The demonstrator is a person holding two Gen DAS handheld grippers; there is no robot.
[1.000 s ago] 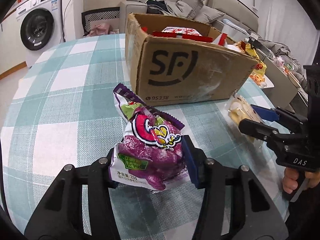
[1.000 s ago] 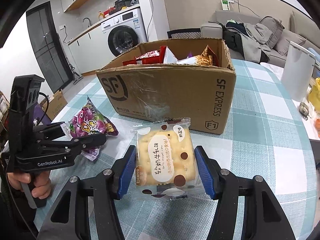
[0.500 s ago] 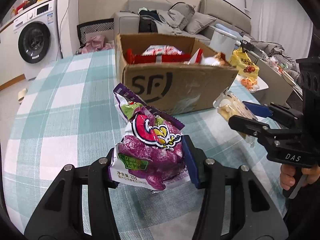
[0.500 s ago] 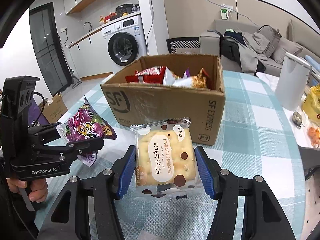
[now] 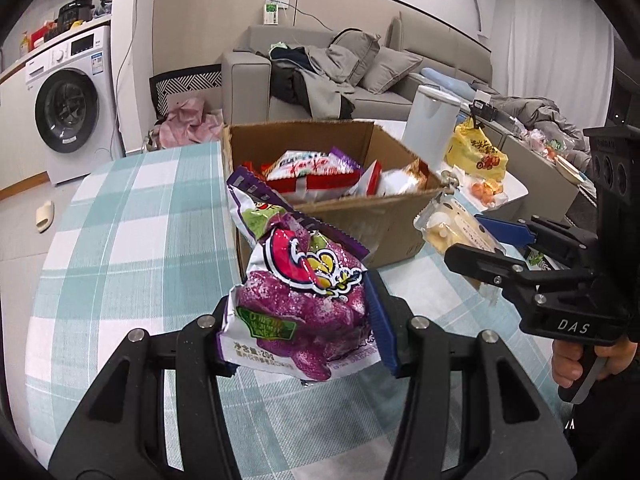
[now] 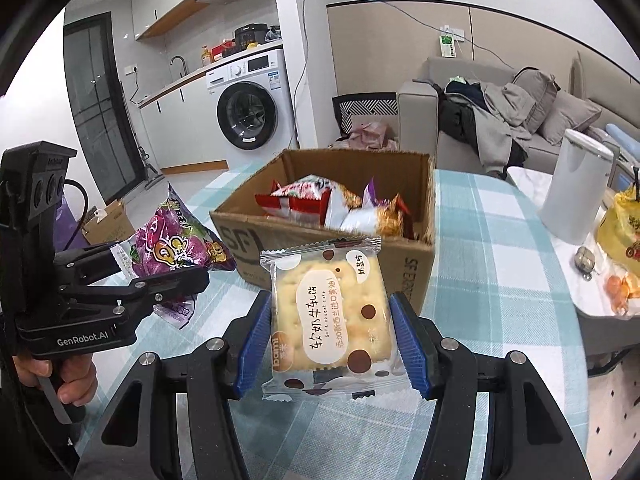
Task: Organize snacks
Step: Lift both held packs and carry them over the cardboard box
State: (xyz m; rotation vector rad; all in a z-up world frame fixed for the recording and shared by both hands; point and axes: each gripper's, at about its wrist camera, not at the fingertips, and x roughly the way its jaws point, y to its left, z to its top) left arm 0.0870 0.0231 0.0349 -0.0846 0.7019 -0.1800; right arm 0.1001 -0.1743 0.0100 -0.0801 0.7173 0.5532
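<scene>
Left claw (image 5: 304, 328): closed onto the sides of a purple snack bag (image 5: 300, 300), which is held upright, clear of the counter (image 5: 120, 240).
Right claw (image 6: 332, 344): closed onto a clear-wrapped biscuit pack (image 6: 332, 312), gripped by its two long edges, label facing the camera.
Change over the last second: both packets have been raised from just above the checked cloth to about the height of the box rim; in both views the open top of the cardboard box (image 6: 320, 240) is now looked into, where before mainly its near wall was seen. The width of each claw is unchanged.
Meaning for the task: the lift is judged complete enough for the near wall to be cleared; carrying forward over the box and releasing remain to be done.
Box contents: several packets, red, white and gold, are already piled inside, toward the near-right corner.
Position: the box stands on the counter just beyond both claws, nearer the right one.
Hidden: the lower half of the purple bag is masked by the claw arms; the box floor is covered by packets.
Cut off: only fingers of each hand (image 6: 60, 376) on its grip are visible.
Hard to make out: small print on both wrappers.
</scene>
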